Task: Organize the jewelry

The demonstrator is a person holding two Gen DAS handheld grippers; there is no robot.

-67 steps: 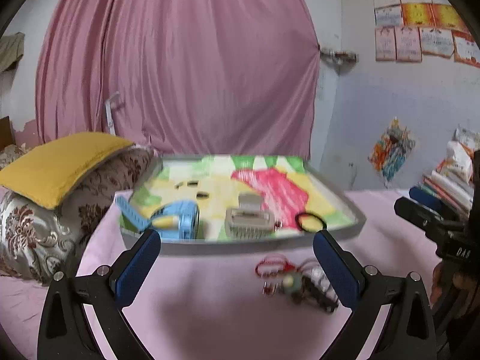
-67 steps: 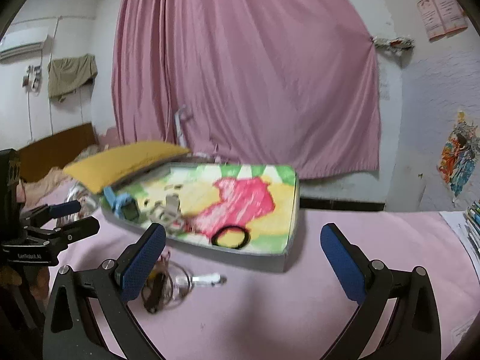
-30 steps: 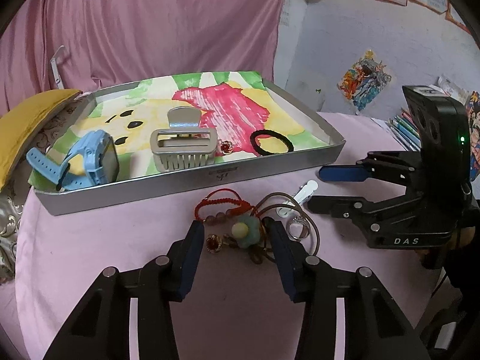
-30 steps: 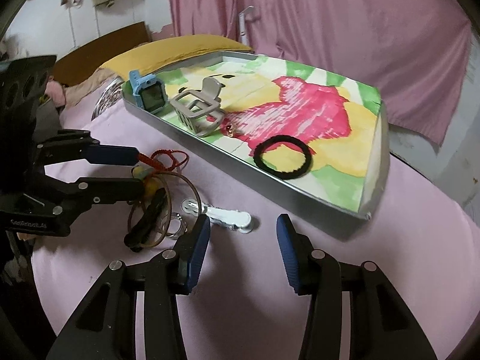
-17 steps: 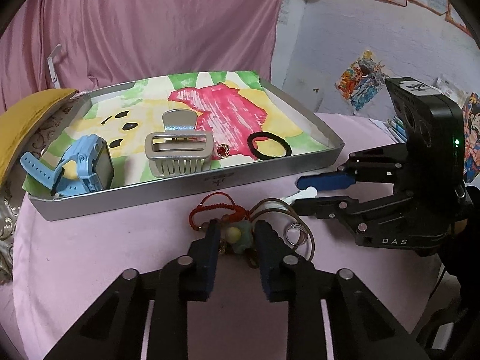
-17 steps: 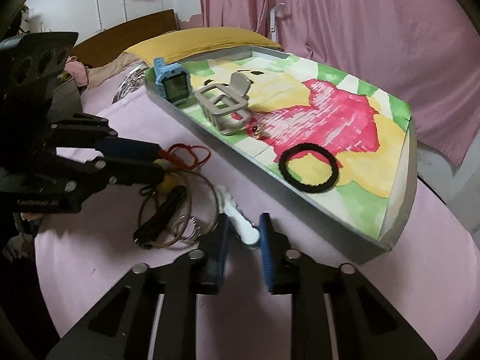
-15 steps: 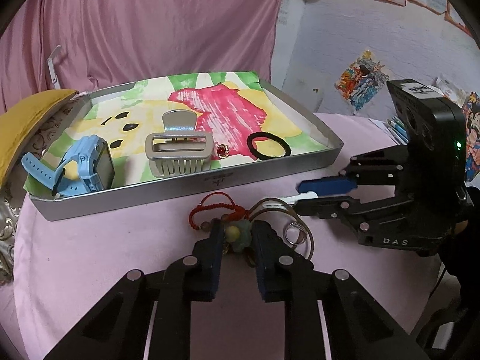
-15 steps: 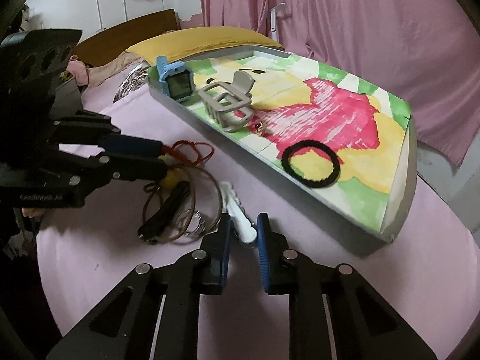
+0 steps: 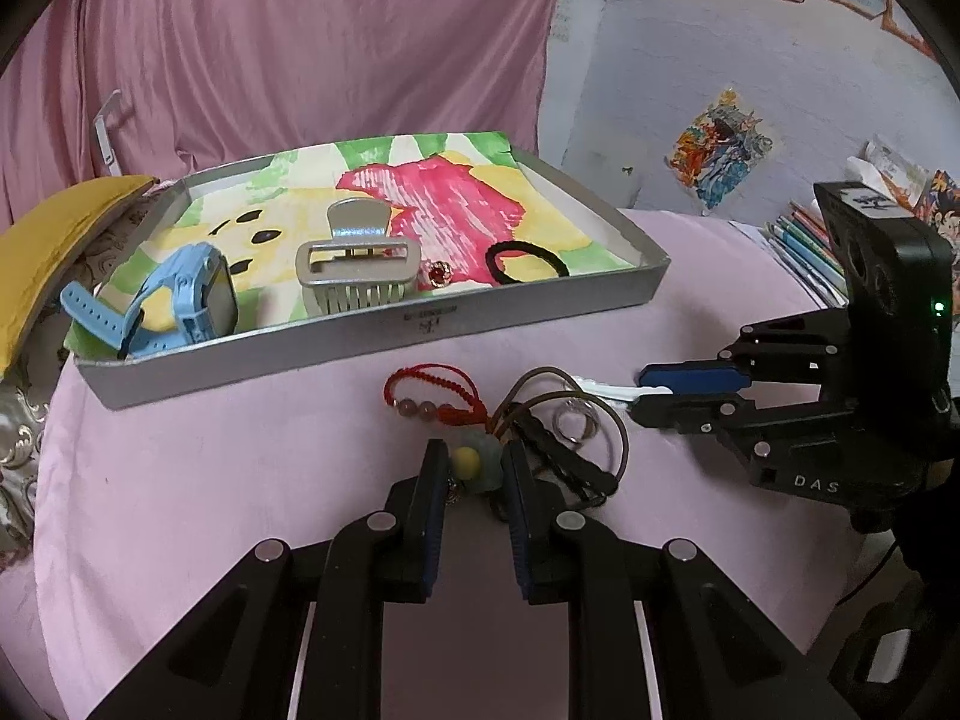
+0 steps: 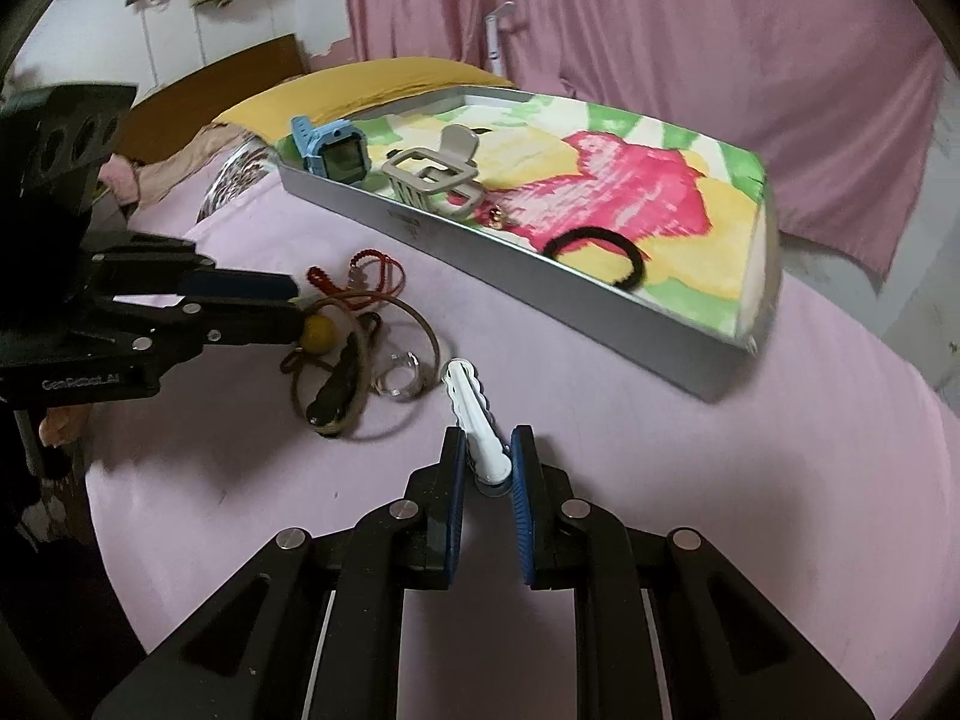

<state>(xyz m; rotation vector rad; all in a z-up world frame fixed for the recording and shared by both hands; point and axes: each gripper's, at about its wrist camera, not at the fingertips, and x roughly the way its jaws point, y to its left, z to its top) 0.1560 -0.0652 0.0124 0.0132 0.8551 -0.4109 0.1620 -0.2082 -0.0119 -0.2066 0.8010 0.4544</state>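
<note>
Bare pink bed cover lies open to the right of the right gripper and before the left gripper on its left side. Between the two grippers a tangle of bracelets and a ring crowds the cover. The grey tray walls off the far side; inside, a watch, claw clip and black hair tie occupy its near edge.

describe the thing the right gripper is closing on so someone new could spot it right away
Start at the silver tray with the pink and yellow drawing. On the pink cloth just in front of it lies a white hair clip, its near end between the right gripper pads. It alone is white, straight and ridged; the tangle beside it is loops and rings.
</note>
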